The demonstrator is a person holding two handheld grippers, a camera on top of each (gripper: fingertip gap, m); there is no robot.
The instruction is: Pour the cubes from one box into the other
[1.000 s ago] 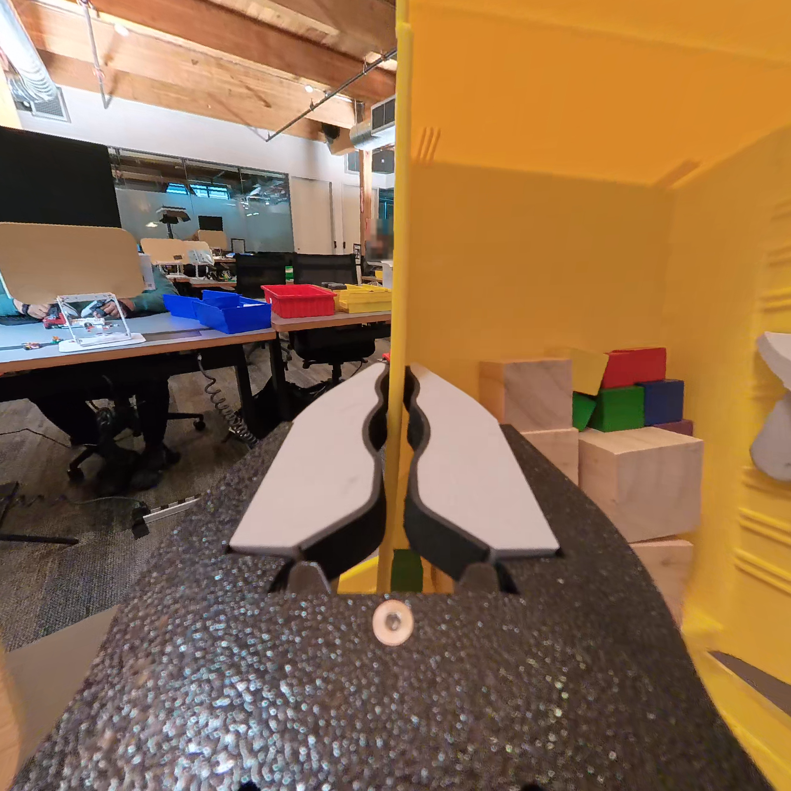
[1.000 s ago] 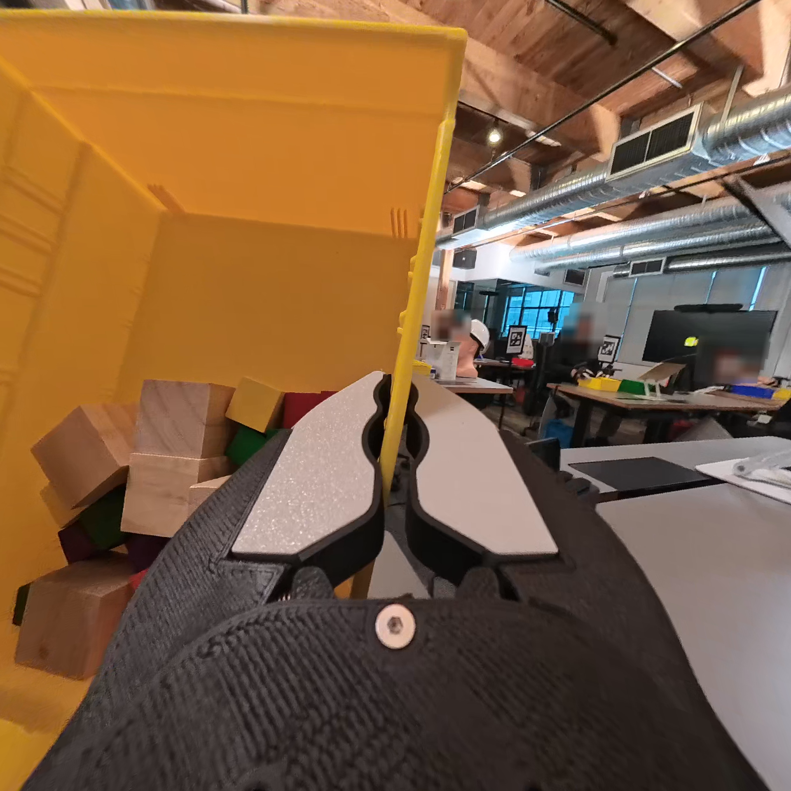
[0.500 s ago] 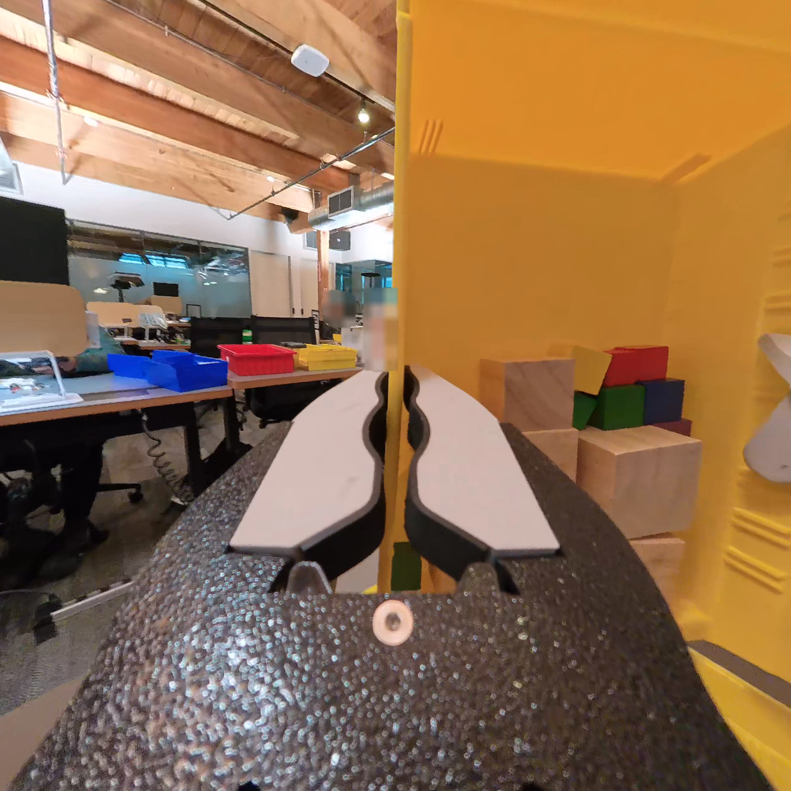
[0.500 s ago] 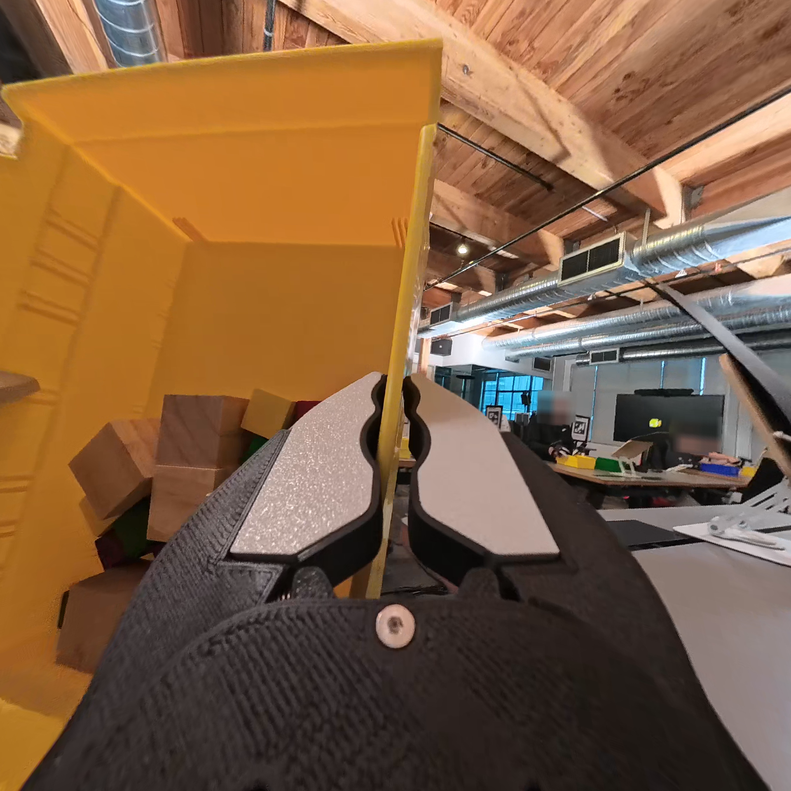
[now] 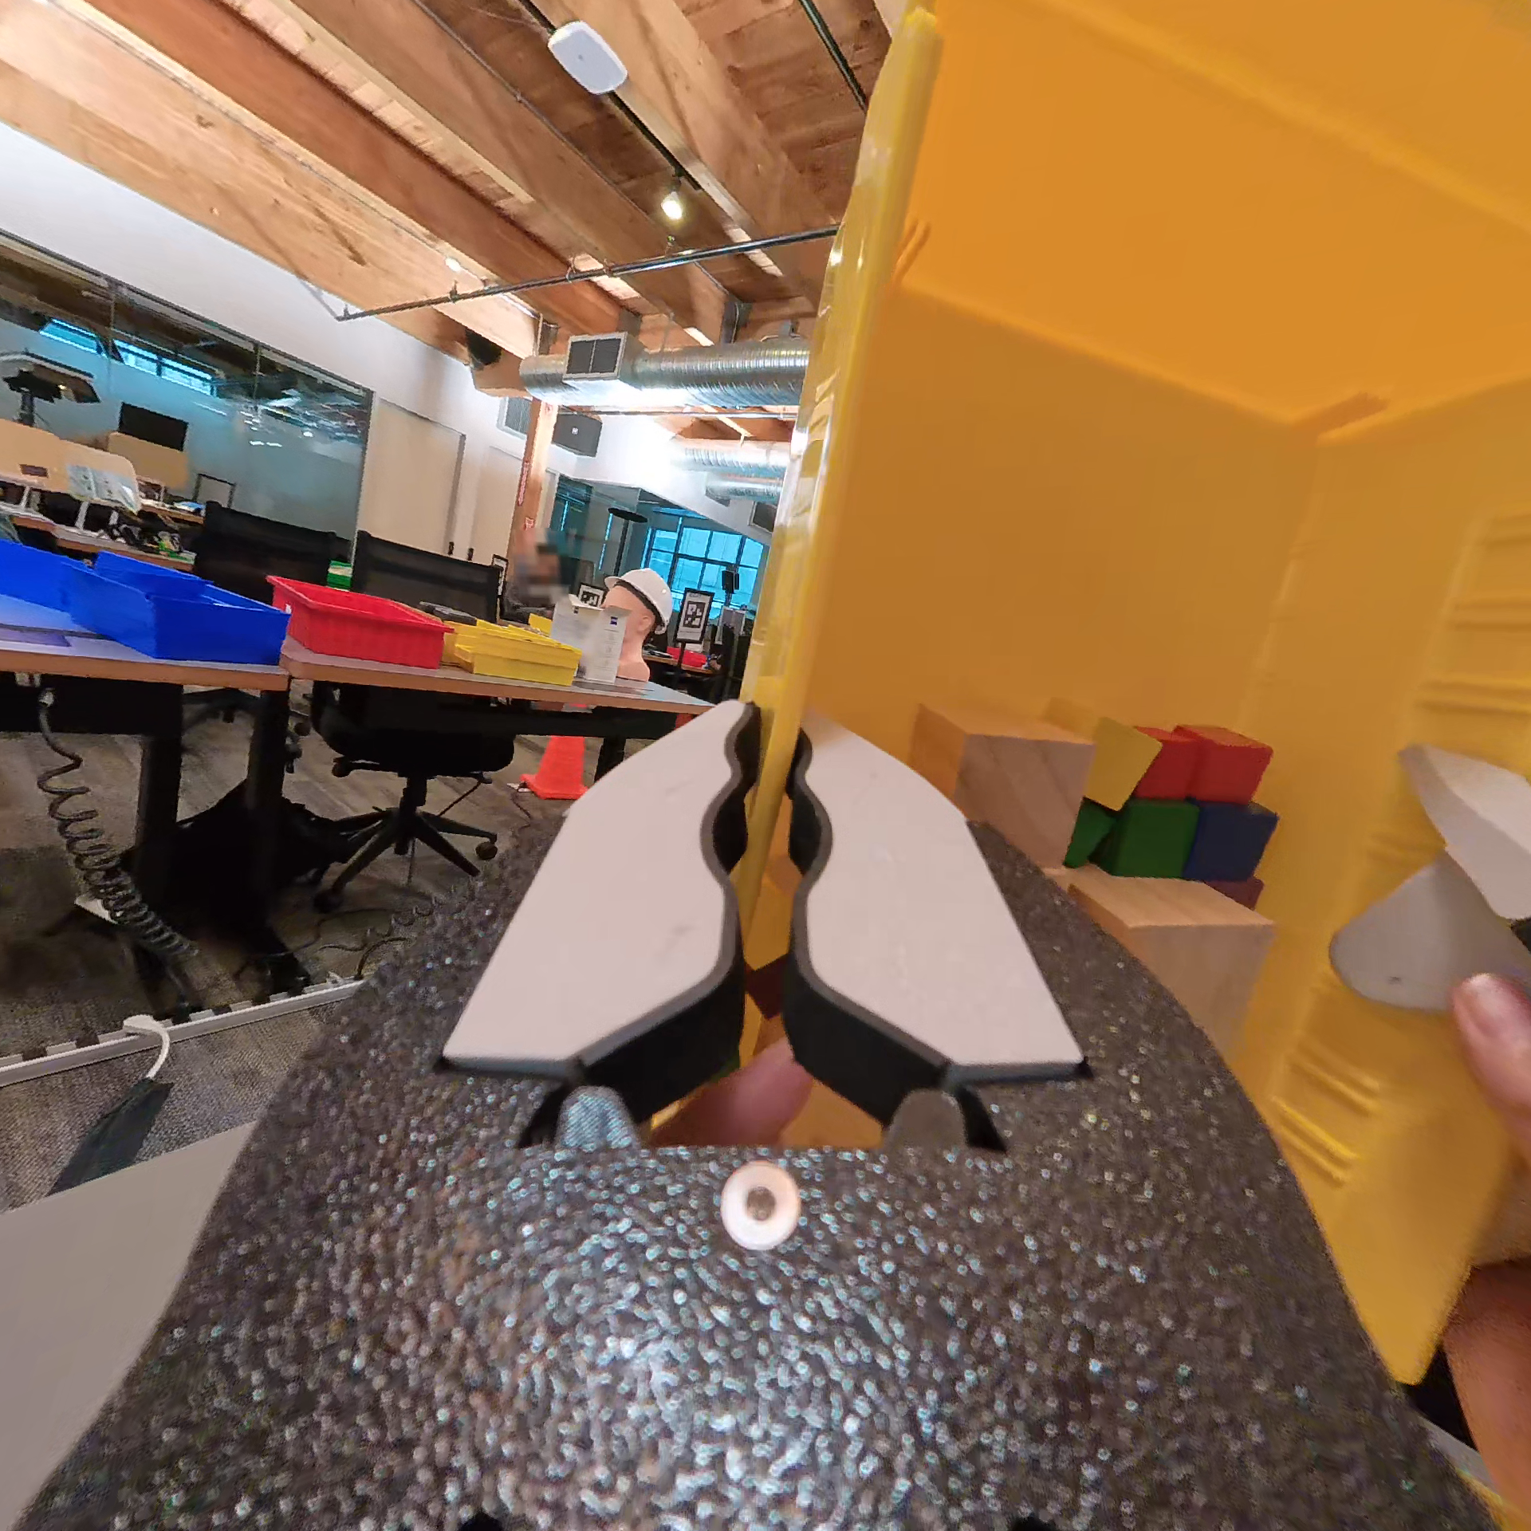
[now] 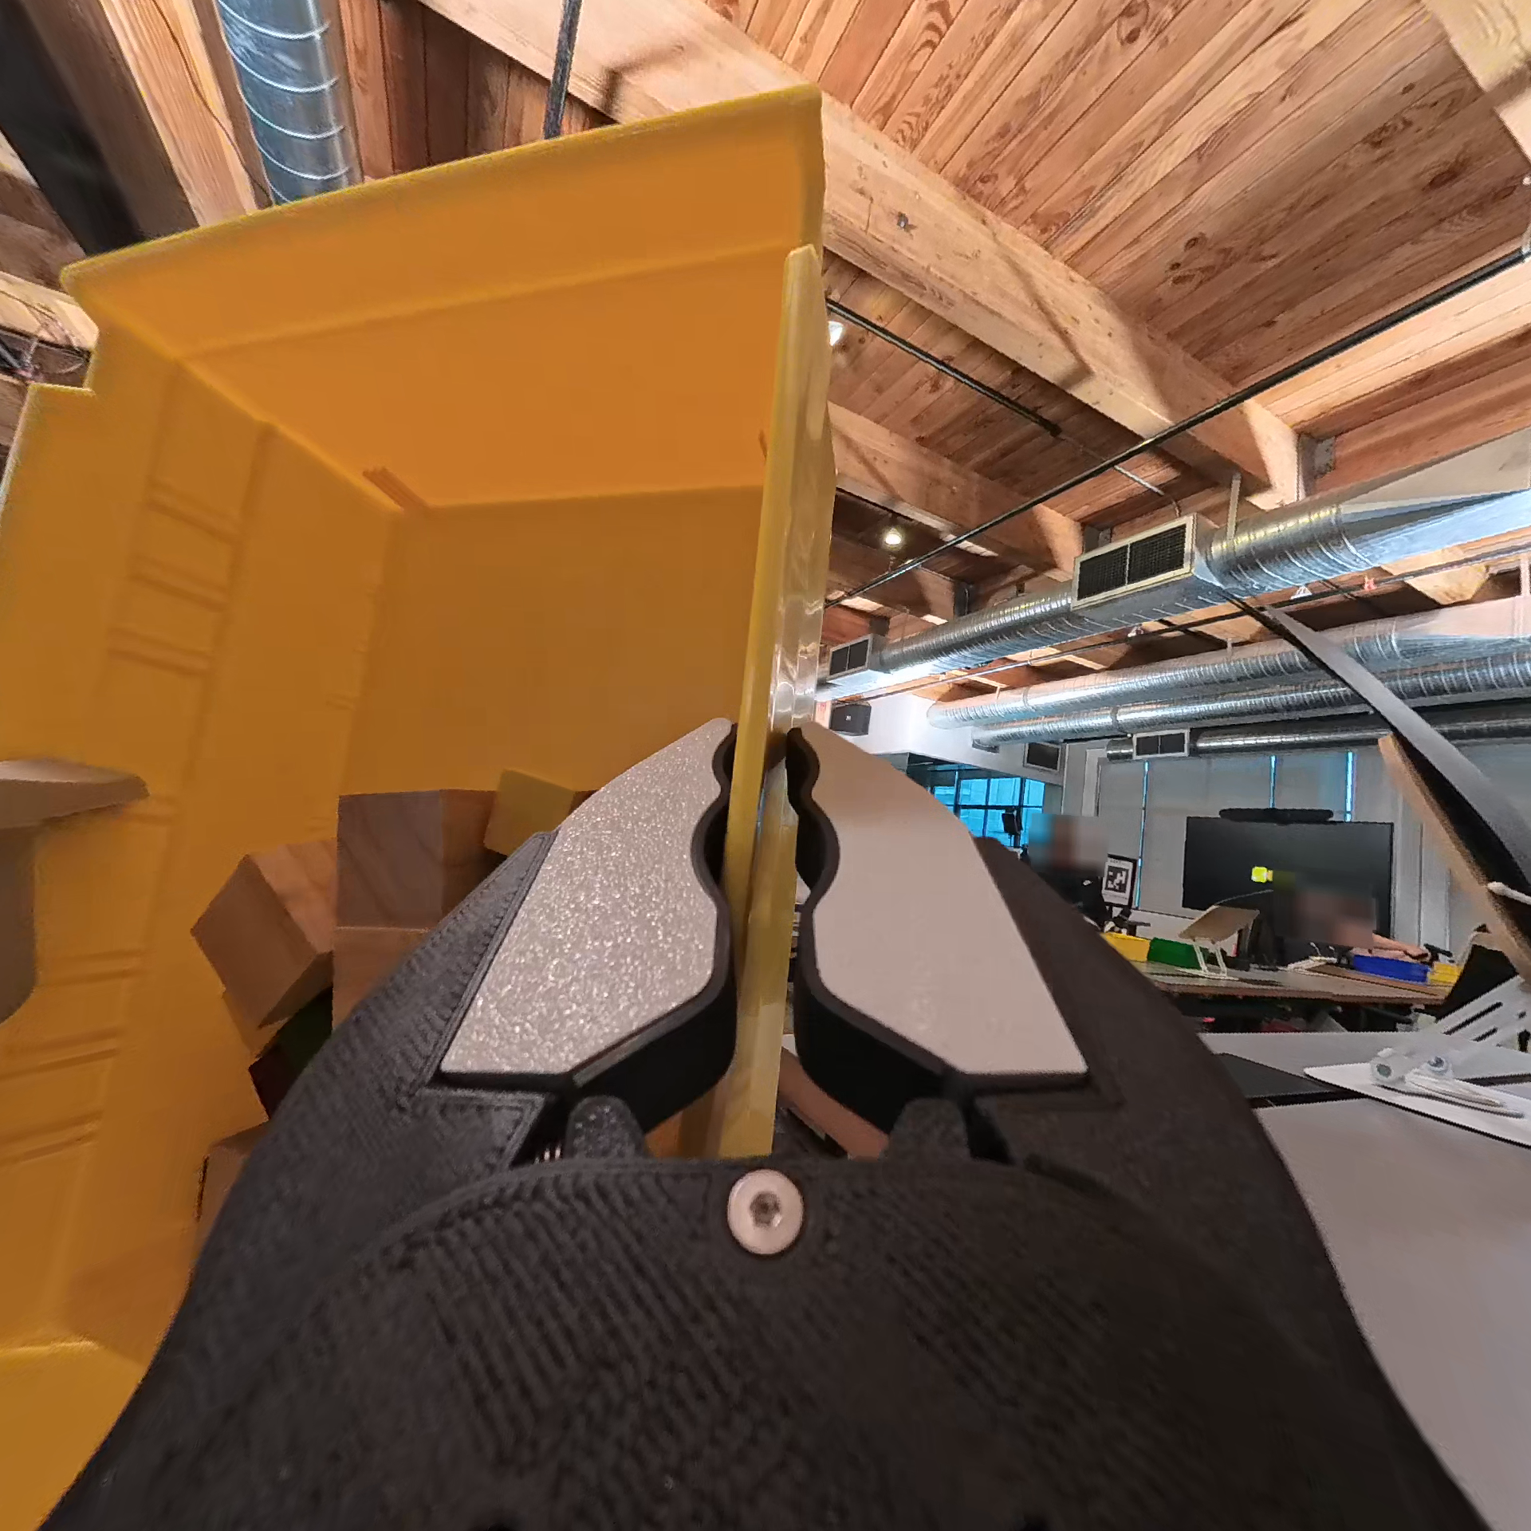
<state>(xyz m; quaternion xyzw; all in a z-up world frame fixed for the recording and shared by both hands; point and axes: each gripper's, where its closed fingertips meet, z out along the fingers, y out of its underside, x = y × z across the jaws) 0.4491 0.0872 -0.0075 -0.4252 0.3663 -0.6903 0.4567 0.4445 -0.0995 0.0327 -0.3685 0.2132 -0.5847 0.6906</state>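
I hold a yellow box (image 5: 1118, 514) between both grippers, lifted and tipped up. My left gripper (image 5: 775, 729) is shut on the box's left wall. My right gripper (image 6: 762, 741) is shut on its right wall (image 6: 787, 580). Inside lie several cubes: plain wooden ones (image 5: 1011, 779), and red (image 5: 1218, 758), green (image 5: 1156, 837), blue (image 5: 1226, 841) and yellow (image 5: 1118, 758) ones. In the right wrist view the wooden cubes (image 6: 398, 862) pile against the box floor (image 6: 563, 630). The right gripper's fingers (image 5: 1441, 953) show in the left wrist view. The other box is out of view.
Behind stand desks with blue (image 5: 166, 613), red (image 5: 356, 630) and yellow (image 5: 514, 654) bins, an office chair (image 5: 414, 746) and an orange cone (image 5: 559, 766). A grey tabletop (image 6: 1408, 1226) lies low on the right. A person's fingers (image 5: 1499, 1052) show beside the box.
Both grippers have tilted further upward with the box, so more ceiling shows. The left view has swung right. The cubes have stayed piled in place inside.
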